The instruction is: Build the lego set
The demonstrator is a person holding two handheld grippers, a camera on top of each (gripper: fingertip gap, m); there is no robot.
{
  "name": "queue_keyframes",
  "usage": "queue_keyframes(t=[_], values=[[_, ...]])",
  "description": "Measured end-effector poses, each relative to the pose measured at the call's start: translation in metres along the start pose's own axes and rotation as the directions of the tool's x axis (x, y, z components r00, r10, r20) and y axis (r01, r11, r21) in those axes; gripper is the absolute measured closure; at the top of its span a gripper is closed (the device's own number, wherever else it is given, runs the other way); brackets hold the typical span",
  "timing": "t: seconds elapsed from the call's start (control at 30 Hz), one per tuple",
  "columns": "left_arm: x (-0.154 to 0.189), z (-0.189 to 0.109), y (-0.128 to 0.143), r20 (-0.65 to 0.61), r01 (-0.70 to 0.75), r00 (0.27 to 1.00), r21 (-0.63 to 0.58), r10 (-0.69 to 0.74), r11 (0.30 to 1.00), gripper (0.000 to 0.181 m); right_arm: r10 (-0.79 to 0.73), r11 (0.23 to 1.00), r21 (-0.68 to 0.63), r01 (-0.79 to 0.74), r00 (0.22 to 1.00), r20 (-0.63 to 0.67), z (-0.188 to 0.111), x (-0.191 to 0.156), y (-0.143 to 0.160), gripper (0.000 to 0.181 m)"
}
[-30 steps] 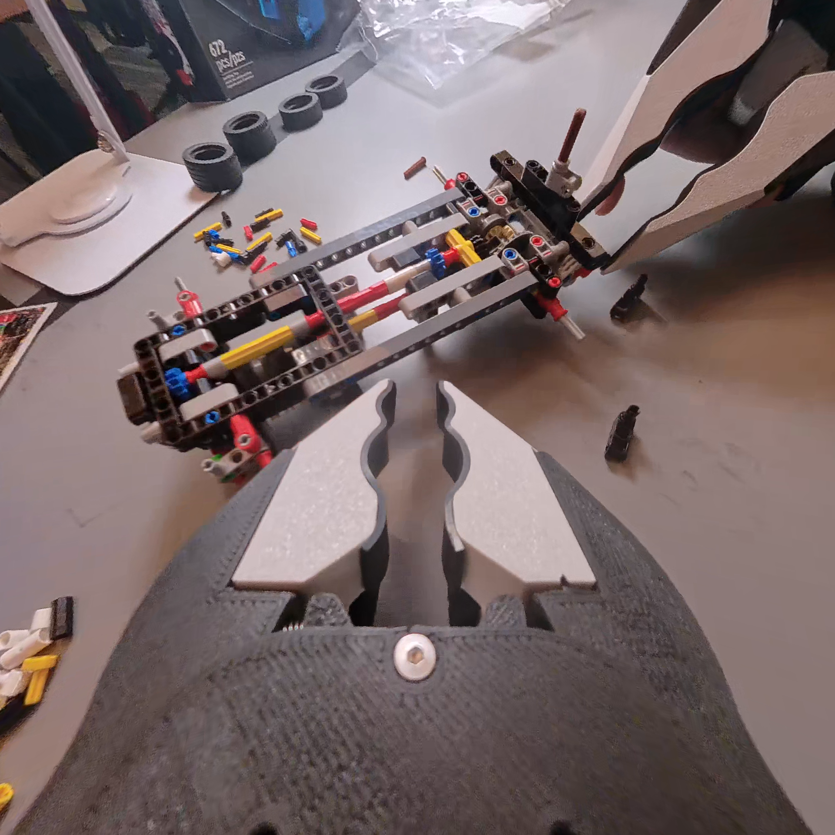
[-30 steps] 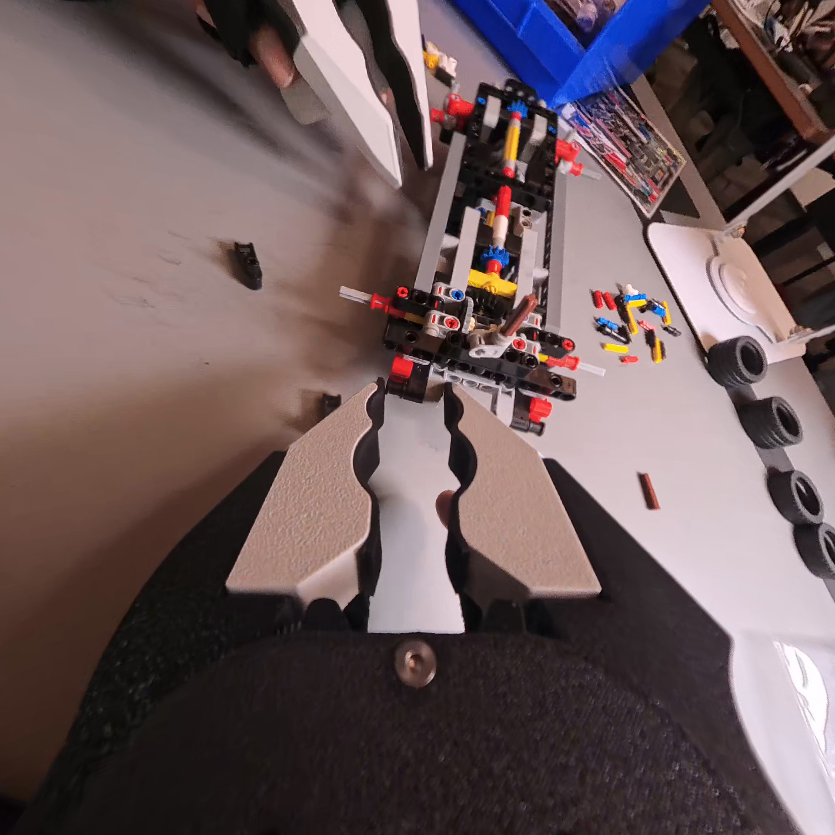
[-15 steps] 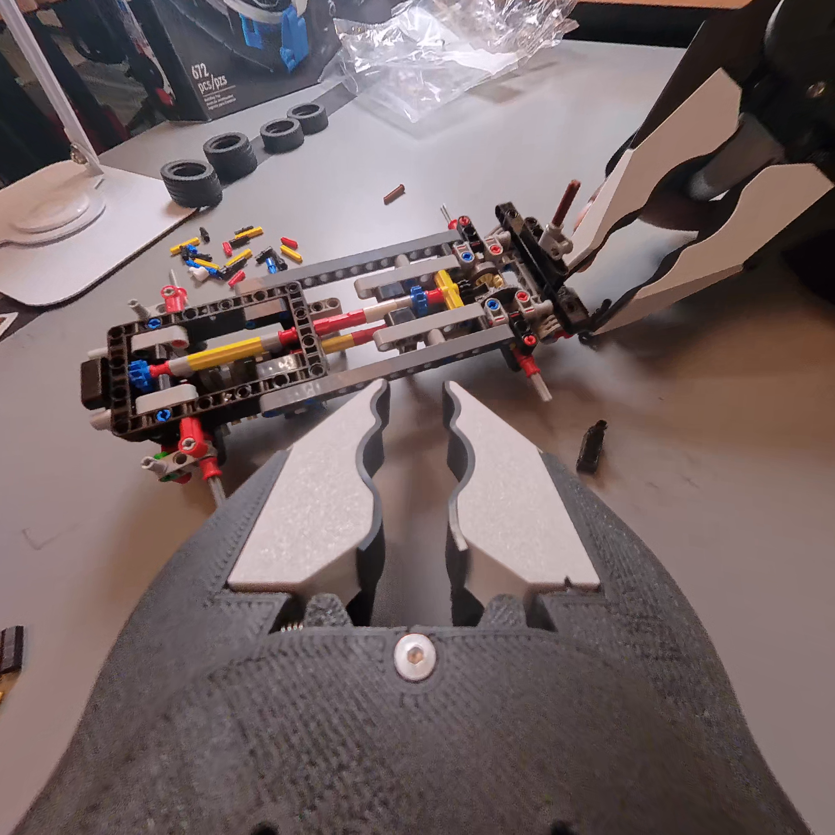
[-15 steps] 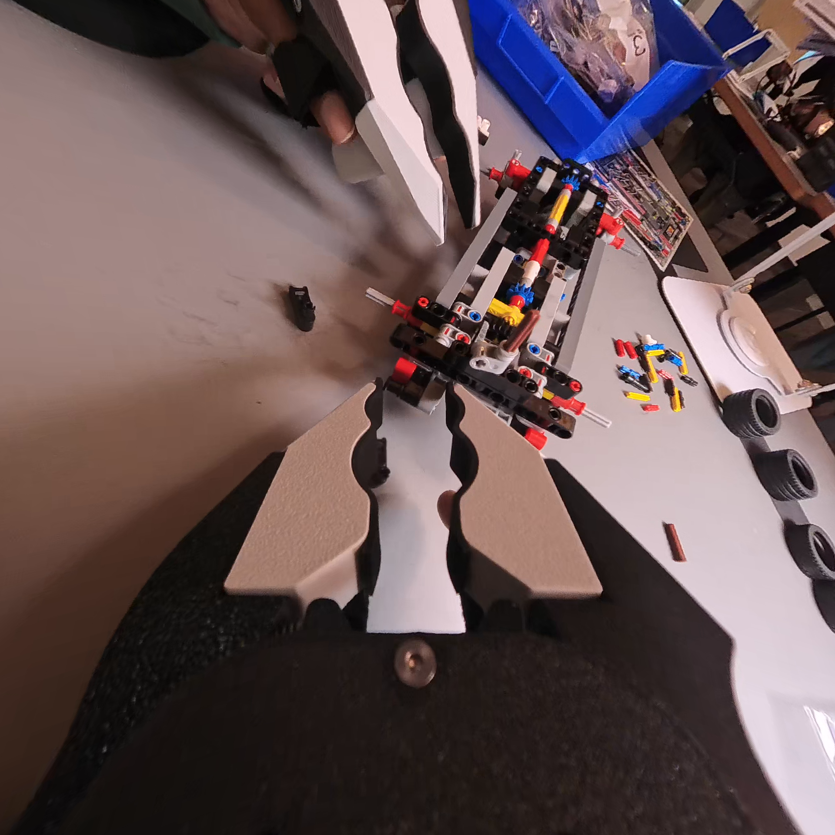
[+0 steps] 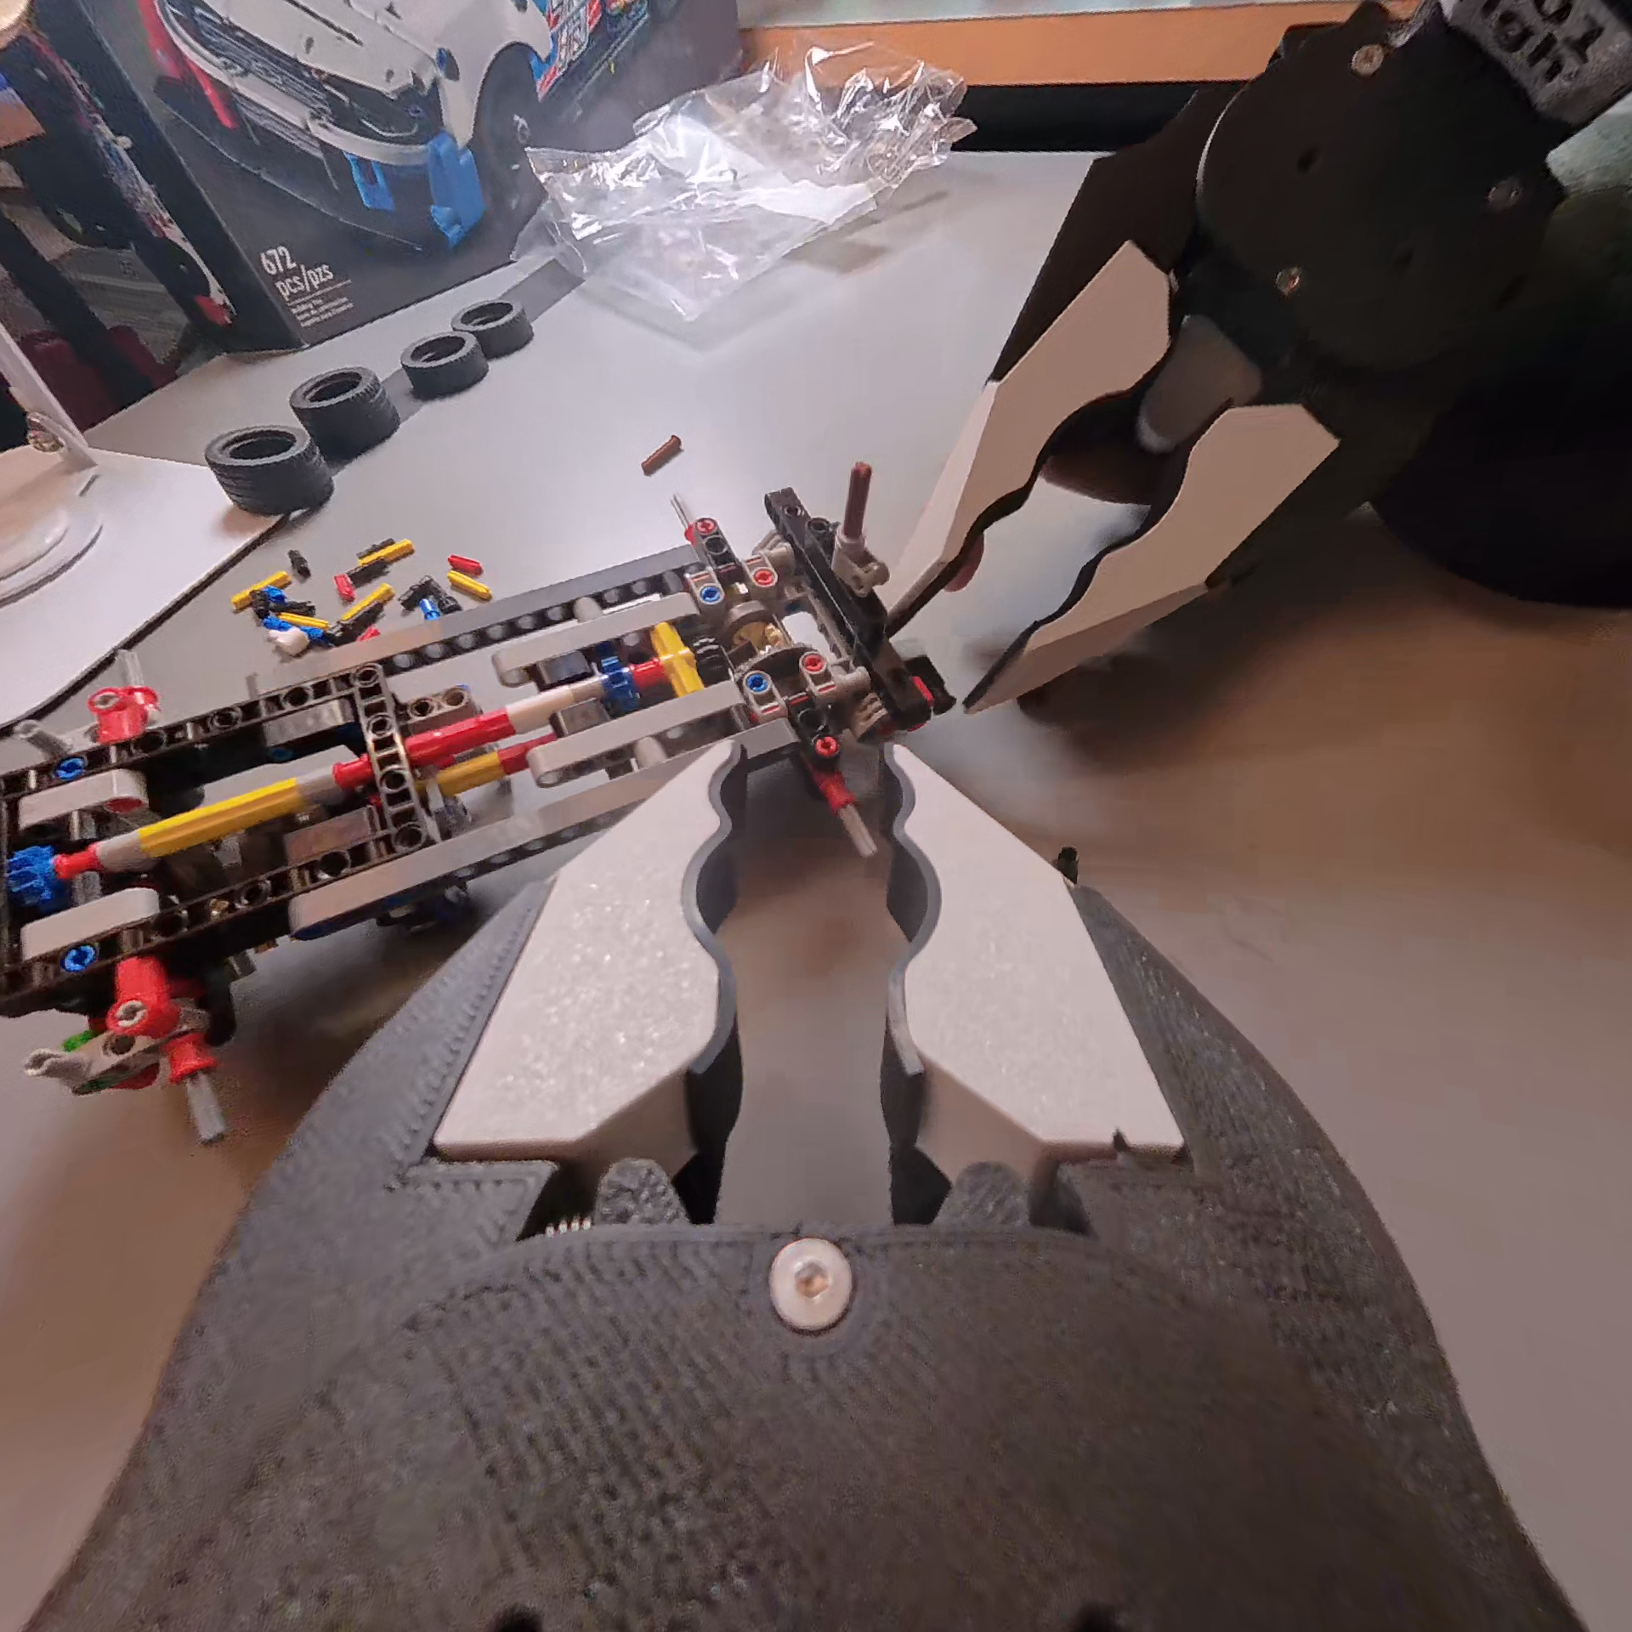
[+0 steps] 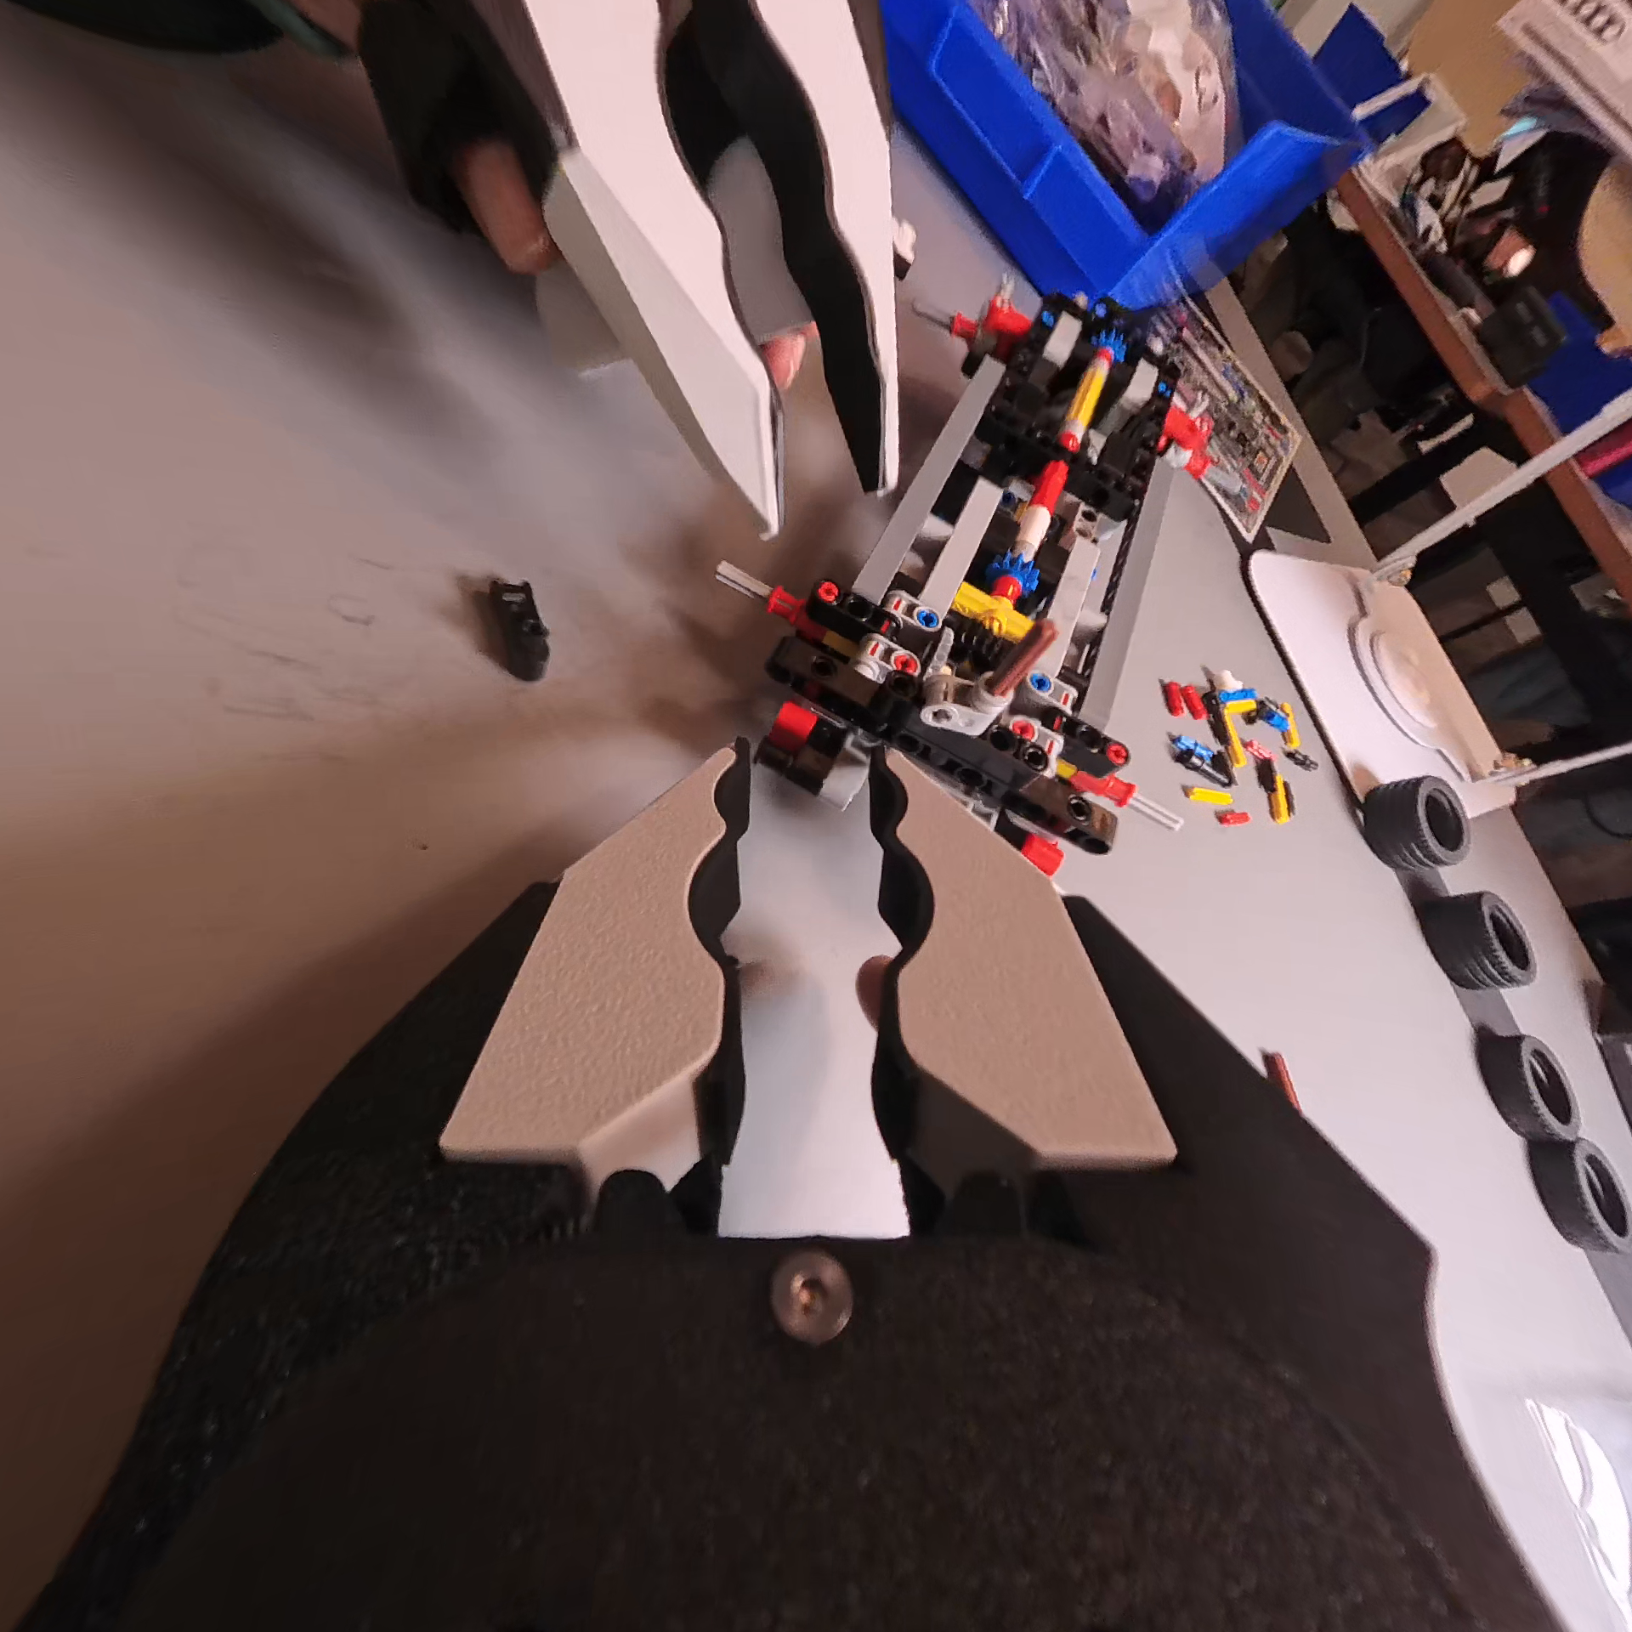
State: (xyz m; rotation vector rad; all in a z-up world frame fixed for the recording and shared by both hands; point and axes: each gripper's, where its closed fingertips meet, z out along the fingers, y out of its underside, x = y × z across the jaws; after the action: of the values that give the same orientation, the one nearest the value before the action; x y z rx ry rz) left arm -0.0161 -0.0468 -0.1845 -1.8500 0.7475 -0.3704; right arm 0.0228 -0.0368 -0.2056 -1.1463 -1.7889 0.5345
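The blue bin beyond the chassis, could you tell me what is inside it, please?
The blue bin holds clear plastic bags of parts; the pieces themselves are too blurred to identify, and its bottom is covered.

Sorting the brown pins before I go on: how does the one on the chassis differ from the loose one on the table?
The chassis pin stands upright, plugged into a grey connector; the loose pin lies flat on the table. The chassis pin sits beside the right claw; the loose one lies apart from everything. Both are brown and slim.

The lego chassis [image 5: 424,777] runs off the left edge of the left wrist view. In the right wrist view, motion blur smears the counter [image 6: 265,442] and blue bin [image 6: 1104,150]; the loose pins [image 6: 1236,751] are too small to tell apart.
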Motion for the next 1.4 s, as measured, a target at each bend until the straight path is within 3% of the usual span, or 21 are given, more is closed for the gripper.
queue_keyframes(t=[0.17, 0.23, 0.47, 0.6, 0.8, 1.03, 1.17, 1.3, 1.4], values=[[-0.001, -0.007, -0.005, 0.033, -0.02, 0.999, 0.02, 0.019, 1.0, 0.154, 0.019, 0.995, 0.099, -0.023, 0.999, 0.035, -0.027, 0.007, -0.012, 0.157], [-0.004, -0.011, -0.009, 0.034, 0.005, 0.999, 0.045, -0.007, 0.999, 0.152, 0.031, 0.998, 0.059, -0.038, 0.993, 0.115, -0.037, 0.006, 0.0, 0.154], [-0.003, -0.017, -0.018, -0.006, 0.07, 0.998, 0.111, -0.07, 0.991, 0.144, 0.141, 0.985, 0.09, -0.15, 0.986, 0.093, -0.063, 0.04, 0.027, 0.158], [-0.003, -0.016, -0.017, 0.003, 0.053, 0.999, 0.102, -0.054, 0.993, 0.145, 0.174, 0.982, 0.055, -0.181, 0.978, 0.113, -0.058, 0.039, 0.039, 0.16], [-0.003, -0.017, -0.019, 0.012, 0.047, 0.999, 0.108, -0.048, 0.993, 0.147, 0.172, 0.985, -0.047, -0.165, 0.945, 0.278, -0.049, 0.004, 0.046, 0.154], [-0.001, -0.009, -0.012, -0.005, 0.055, 0.998, 0.08, -0.055, 0.995, 0.147, 0.089, 0.984, -0.18, -0.004, 0.88, 0.466, -0.037, -0.017, 0.046, 0.15], [-0.002, -0.01, -0.011, 0.002, 0.046, 0.999, 0.077, -0.047, 0.996, 0.148, 0.074, 0.974, -0.218, 0.056, 0.834, 0.546, -0.029, -0.021, 0.042, 0.163], [-0.006, -0.012, -0.01, -0.002, 0.072, 0.997, 0.087, -0.072, 0.994, 0.15, 0.016, 0.98, -0.176, 0.094, 0.842, 0.54, -0.023, -0.024, 0.037, 0.178], [-0.005, -0.011, -0.01, -0.02, 0.088, 0.996, 0.094, -0.087, 0.992, 0.15, -0.005, 0.982, -0.156, 0.106, 0.843, 0.538, -0.026, -0.025, 0.037, 0.178]])
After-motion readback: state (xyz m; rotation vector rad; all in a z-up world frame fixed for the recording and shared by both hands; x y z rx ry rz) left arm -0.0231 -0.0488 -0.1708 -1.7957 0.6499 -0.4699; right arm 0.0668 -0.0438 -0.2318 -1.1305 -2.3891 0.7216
